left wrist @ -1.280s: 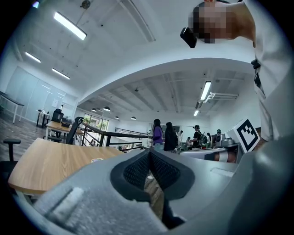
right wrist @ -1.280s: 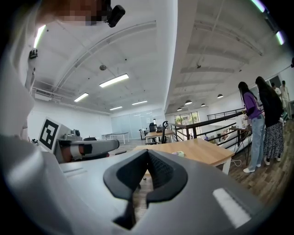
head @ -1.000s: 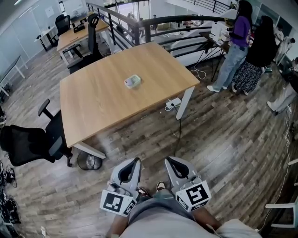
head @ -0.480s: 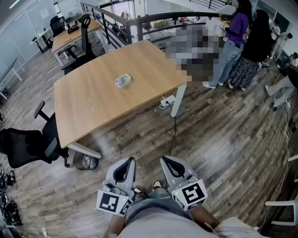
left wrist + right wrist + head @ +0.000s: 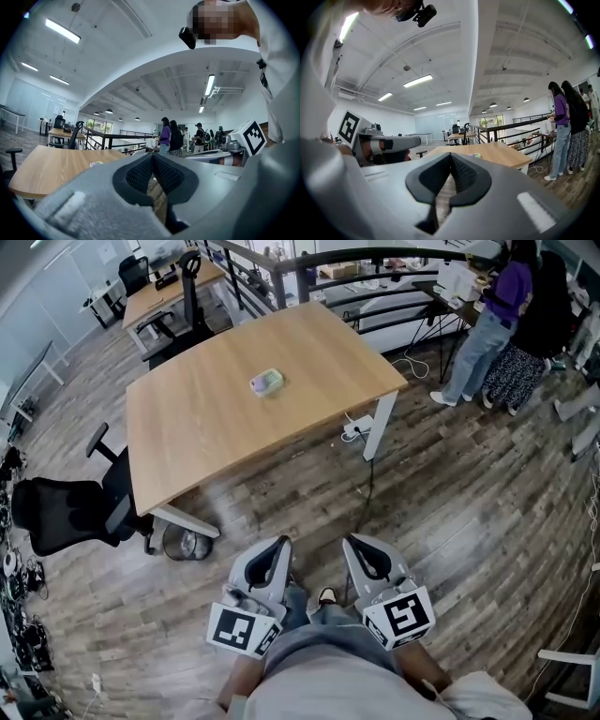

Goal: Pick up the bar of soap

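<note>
Both grippers were low, by the person's legs, over the wood floor [image 5: 469,512] and well short of the tabletop [image 5: 197,442].
Left gripper [image 5: 278,546]: jaws fully closed, nothing in them.
Right gripper [image 5: 355,544]: jaws closed tip to tip, empty too.
Bar of soap [image 5: 266,382] lay alone on the tabletop, about mid-width and toward the far side, well apart from both grippers. Nothing else was on that surface.

Around it:
- a strip of open floor lay between the jaws and the near table edge
- black cable [image 5: 367,488] trailed across the floor from a white power strip [image 5: 354,430] beside the right-hand table leg [image 5: 379,427]
- black office chair [image 5: 66,512] was parked at the table's left edge
- round bin-like thing [image 5: 183,543] sat under the near-left corner, beside the table foot
- dark railing [image 5: 309,263] ran behind the table, with a second desk [image 5: 155,301] beyond it on the left
- two people [image 5: 511,324] stood at the far right, clear of the table
</note>
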Available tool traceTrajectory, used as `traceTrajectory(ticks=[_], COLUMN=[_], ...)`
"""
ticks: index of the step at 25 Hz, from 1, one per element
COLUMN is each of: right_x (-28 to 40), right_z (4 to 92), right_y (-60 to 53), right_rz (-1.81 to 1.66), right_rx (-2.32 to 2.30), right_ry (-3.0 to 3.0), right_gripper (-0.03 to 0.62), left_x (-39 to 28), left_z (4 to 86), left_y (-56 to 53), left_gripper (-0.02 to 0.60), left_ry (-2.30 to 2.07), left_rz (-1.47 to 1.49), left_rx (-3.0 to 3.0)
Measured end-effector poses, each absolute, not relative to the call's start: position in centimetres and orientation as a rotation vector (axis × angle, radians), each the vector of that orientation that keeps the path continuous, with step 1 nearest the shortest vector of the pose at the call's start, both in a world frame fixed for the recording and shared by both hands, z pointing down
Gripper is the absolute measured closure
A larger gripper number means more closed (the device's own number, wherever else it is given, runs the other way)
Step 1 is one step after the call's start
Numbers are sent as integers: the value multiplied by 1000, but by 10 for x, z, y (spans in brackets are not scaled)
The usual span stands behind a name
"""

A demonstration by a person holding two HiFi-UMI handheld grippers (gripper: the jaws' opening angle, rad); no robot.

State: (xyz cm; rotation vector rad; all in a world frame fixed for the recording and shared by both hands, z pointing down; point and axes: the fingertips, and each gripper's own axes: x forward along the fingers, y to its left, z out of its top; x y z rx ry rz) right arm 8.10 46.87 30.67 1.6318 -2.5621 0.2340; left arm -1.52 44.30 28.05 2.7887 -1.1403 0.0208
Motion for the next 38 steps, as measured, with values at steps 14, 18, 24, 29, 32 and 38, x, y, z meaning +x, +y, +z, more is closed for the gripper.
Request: traceTrajectory(ticks=[14, 18, 24, 29, 32, 38], right_x=[54, 41, 30, 20, 12, -11], right_z=[312, 316, 322, 320, 319, 315], right_y=[423, 394, 348, 311, 289, 251], right_rz=[225, 244, 261, 247, 248, 249], right_rx=[1587, 1570, 1550, 1547, 1551, 1556], right_ry=[-2580, -2584, -2569, -2557, -2545, -2536], right_gripper=[591, 590, 590, 590, 589, 590], left_x=[-35, -44, -51, -60, -66, -86], left_z=[289, 295, 297, 293, 293, 287], left_y=[399, 374, 326, 286, 266, 227], left_gripper=[580, 580, 580, 580, 580, 580], left_ry=[-1142, -1124, -1079, -1079, -1063, -1043], left_rz=[6, 8, -5, -23, -26, -32], left_rx=[2770, 2759, 2758, 2769, 2772, 2774])
